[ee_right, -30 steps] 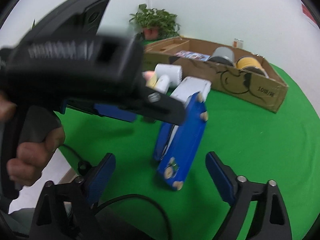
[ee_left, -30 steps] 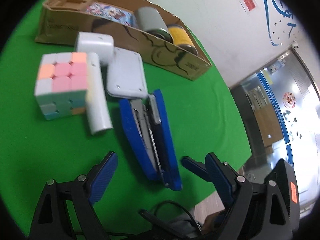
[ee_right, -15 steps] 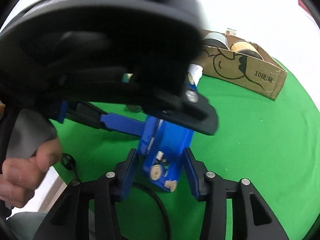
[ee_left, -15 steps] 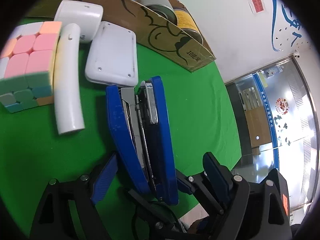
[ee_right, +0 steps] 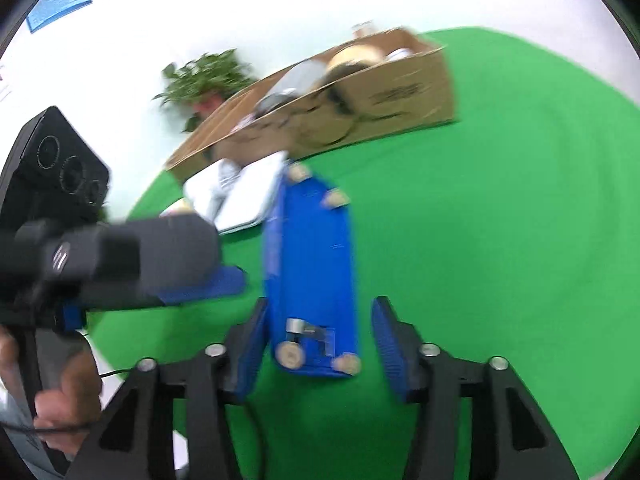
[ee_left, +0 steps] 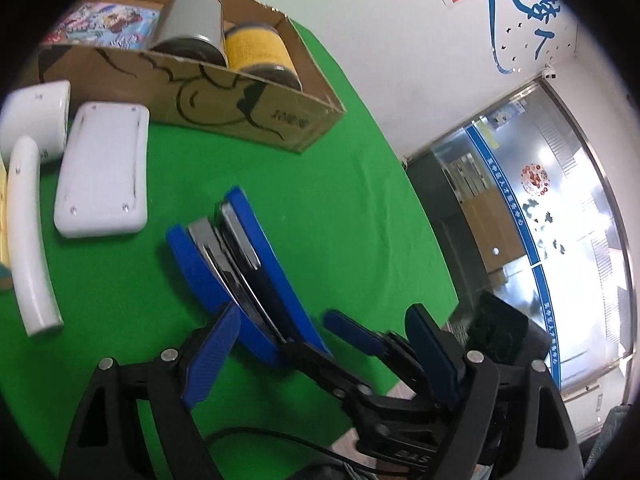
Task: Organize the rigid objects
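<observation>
A blue stapler (ee_left: pixel 244 276) lies on its side on the green table (ee_left: pixel 344 208), near the close edge. Its far tip points toward a brown cardboard box (ee_left: pixel 240 108) at the back. In the right wrist view the blue stapler (ee_right: pixel 310 272) shows its flat bottom with small round feet.

The left gripper (ee_left: pixel 320 356) is wide open. Its left finger is just beside the near end of the stapler, and its right finger is well off to the right. The pads do not press on the stapler.

The right gripper (ee_right: pixel 316 344) has the near end of the stapler between its two fingers. Its jaws are opening. The left pad is touching or almost touching the blue side, and there is a gap at the right pad, so it is not squeezing. This picture is blurry.

To the left of the stapler lies a white flat box (ee_left: pixel 104 172), and farther left a white hair dryer (ee_left: pixel 32 184). Inside the cardboard box lie a grey can (ee_left: pixel 192 28), a yellow can (ee_left: pixel 260 56) and a colourful pack (ee_left: pixel 108 24). A person's hand (ee_right: pixel 68 404) holds the handle of the left gripper. A green plant (ee_right: pixel 204 80) stands behind the box.
</observation>
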The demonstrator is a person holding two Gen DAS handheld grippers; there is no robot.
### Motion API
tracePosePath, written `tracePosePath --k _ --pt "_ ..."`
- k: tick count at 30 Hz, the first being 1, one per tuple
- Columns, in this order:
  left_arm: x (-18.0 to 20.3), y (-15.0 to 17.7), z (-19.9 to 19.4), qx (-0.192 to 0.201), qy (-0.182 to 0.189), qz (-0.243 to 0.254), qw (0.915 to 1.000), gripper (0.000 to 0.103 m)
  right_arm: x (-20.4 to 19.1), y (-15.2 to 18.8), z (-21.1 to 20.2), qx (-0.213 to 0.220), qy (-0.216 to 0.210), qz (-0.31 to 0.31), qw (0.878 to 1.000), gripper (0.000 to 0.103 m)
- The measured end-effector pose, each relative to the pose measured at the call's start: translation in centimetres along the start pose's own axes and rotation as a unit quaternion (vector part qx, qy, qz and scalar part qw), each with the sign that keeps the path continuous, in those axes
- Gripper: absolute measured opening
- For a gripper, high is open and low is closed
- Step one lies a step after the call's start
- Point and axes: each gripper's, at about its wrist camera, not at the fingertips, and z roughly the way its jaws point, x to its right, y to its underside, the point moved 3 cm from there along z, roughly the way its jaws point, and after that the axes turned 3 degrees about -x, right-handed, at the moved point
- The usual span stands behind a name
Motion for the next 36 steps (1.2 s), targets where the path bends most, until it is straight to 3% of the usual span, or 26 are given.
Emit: tracePosePath --k 6,10,11,14,16,18,20,22,24,25,28,29,30,34,36 --pt "-2.3 -0.1 -0.9 0.012 -0.026 -0.026 0.9993 0.084 -1.3 0.1 -0.4 0.023 0.044 -0.088 0.995 0.063" --pt "-3.8 0.2 -1.6 0.019 -0.043 -0.04 0.9981 0.084 -3.4 0.7 -0.5 0.021 0.087 -0.169 0.981 0.062" --pt "-4.2 0.3 -1.6 0.017 -0.044 -0.047 0.9978 0.084 -3.8 0.6 0.1 0.011 0.098 -0.183 0.978 0.061" --pt "-4.3 0.5 -1.7 0.017 -0.044 -0.048 0.9977 0.084 -4.0 0.5 2.2 -0.029 0.093 -0.179 0.979 0.042" --pt "-4.2 0.6 -1.6 0.013 -0.033 -0.046 0.9983 0.084 -4.4 0.6 2.2 -0.026 0.097 -0.183 0.978 0.04" --pt "-4.2 0.6 -1.4 0.01 -0.017 -0.052 0.9985 0.084 -3.6 0.4 1.9 -0.031 0.059 -0.133 0.989 0.037" --pt "-4.1 0.4 -1.3 0.009 -0.005 -0.055 0.9984 0.084 -1.7 -0.3 1.6 -0.045 -0.031 -0.03 0.998 0.036" --pt "-3.9 0.2 -1.0 0.007 0.0 -0.053 0.9986 0.084 0.2 -0.4 1.9 -0.069 -0.14 0.08 0.985 0.034" --pt "-3.5 -0.1 -0.6 0.004 0.002 -0.044 0.999 0.084 1.7 -0.1 2.2 -0.08 -0.196 0.143 0.967 0.032" --pt "-3.3 -0.3 -0.3 0.001 0.002 -0.04 0.9992 0.084 2.5 0.0 2.0 -0.078 -0.2 0.16 0.963 0.036" --pt "-3.0 -0.7 0.8 -0.01 -0.001 -0.034 0.9994 0.084 3.1 -0.3 -0.3 -0.037 -0.103 0.112 0.988 0.061" --pt "-2.9 -0.9 1.1 -0.01 -0.005 -0.033 0.9994 0.084 3.0 -0.3 -1.1 -0.02 -0.072 0.095 0.993 0.078" --pt "-2.9 -1.0 1.4 -0.01 -0.01 -0.032 0.9994 0.084 2.8 -0.3 -2.4 0.009 -0.032 0.069 0.997 0.088" --pt "-2.5 -1.4 3.2 -0.037 -0.002 -0.025 0.999 0.086 0.4 0.1 -4.1 0.052 0.067 -0.037 0.996 0.089" --pt "-2.5 -1.4 4.0 -0.058 0.01 -0.024 0.998 0.086 -1.1 0.6 -3.7 0.054 0.087 -0.072 0.992 0.089"
